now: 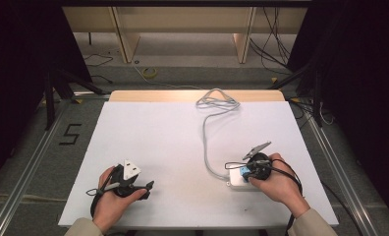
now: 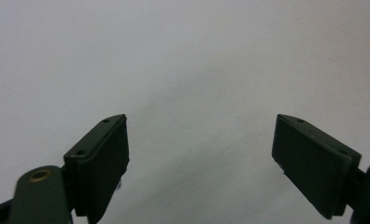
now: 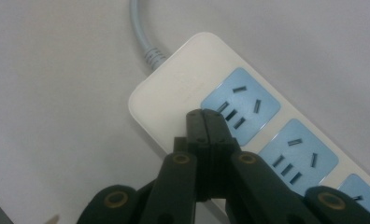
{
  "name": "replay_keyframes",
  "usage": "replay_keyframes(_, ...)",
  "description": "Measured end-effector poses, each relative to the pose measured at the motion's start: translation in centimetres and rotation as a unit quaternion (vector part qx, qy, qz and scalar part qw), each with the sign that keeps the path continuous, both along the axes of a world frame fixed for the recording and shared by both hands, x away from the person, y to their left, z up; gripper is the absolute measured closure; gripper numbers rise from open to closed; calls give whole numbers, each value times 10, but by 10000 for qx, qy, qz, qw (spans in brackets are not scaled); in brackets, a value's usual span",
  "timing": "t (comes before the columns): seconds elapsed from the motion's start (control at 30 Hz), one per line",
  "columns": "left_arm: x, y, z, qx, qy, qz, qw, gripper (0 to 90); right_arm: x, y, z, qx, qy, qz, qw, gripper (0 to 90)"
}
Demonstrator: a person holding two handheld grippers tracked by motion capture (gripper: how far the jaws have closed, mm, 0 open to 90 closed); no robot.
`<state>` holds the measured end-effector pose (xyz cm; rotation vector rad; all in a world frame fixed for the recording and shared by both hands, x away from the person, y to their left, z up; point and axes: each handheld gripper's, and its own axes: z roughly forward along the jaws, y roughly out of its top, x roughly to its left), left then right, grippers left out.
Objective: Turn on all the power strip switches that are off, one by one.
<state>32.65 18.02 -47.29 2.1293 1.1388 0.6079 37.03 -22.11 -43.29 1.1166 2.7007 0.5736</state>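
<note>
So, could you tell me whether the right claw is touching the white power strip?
Cannot tell. In the right gripper view, the shut right claw overlaps the power strip beside its first blue socket, but no contact or gap shows plainly.

A white power strip (image 3: 174,88) lies flat on the white surface (image 1: 153,142), near its front right part. Its body is long with rounded corners, and its top carries pale blue socket panels (image 3: 241,105) in a row, each with dark slots. A grey cable (image 1: 207,147) leaves one short end through a ribbed collar, runs away across the surface toward the far edge and ends there in a loose coil (image 1: 217,101).
</note>
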Motion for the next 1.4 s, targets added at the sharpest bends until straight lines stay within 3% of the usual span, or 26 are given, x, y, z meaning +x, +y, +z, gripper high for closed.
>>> replay_keyframes(1.4, 0, 0, 0, -5, 13, -8, 10000, 186, -1, -1, -1, 45, 43, -38, 10000, 900)
